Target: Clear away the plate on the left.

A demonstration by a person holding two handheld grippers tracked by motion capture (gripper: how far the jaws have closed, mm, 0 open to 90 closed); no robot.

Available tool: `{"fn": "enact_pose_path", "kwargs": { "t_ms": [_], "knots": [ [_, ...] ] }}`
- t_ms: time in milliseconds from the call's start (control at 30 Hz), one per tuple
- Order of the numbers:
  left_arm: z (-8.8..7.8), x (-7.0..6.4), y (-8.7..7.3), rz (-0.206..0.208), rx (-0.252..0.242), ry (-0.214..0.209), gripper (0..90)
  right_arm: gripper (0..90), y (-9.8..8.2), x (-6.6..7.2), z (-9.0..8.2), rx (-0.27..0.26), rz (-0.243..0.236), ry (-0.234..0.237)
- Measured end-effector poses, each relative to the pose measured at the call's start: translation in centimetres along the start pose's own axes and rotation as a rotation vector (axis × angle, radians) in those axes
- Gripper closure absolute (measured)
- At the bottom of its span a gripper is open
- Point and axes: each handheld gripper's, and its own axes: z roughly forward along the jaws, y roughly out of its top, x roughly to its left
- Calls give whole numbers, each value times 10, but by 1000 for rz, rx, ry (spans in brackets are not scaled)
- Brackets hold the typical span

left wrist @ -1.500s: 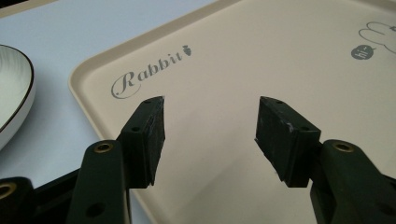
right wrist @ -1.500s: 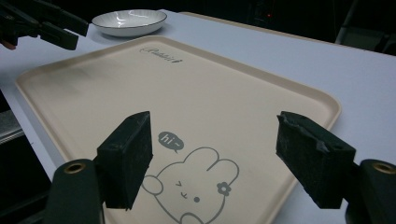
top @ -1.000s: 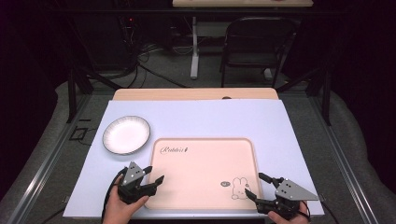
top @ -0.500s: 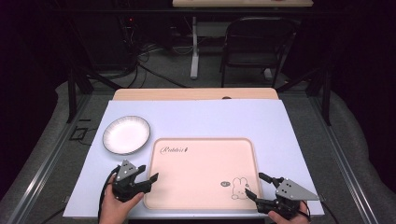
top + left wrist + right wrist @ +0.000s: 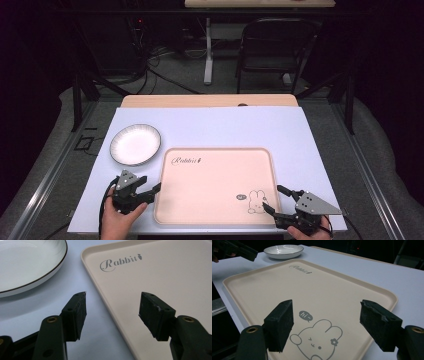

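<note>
A cream tray with "Rabbit" lettering and a rabbit drawing lies on the pale blue table cover. A white plate with a dark rim sits just left of the tray's far corner. My left gripper is open at the tray's left edge near the front, its jaws straddling the rim; the plate lies ahead to the left. My right gripper is open at the tray's front right corner, over the rabbit drawing. Nothing is held by either one.
A bare strip of wooden table shows beyond the blue cover. A black chair and table legs stand on the floor farther back. In the right gripper view the left gripper appears far off, near the plate.
My left gripper has drawn back a little toward the front left of the tray's edge. The right gripper, tray and plate have not moved.
</note>
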Motion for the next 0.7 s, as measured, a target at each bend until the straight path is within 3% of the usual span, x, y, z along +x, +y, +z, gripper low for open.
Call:
{"fn": "enact_pose_path", "kwargs": {
  "t_ms": [267,433,500,700],
  "knots": [
    [-5,8,-1,-23,-7,23,388,265,0,0,0,-1,-4,0],
    [-8,15,-1,-65,2,40,384,265,0,0,-1,-1,-2,-10],
    [-8,20,4,-78,19,67,383,264,0,0,0,0,-2,-12],
    [-8,34,20,-109,52,78,383,265,0,0,0,-1,-2,-13]
  ]
}}
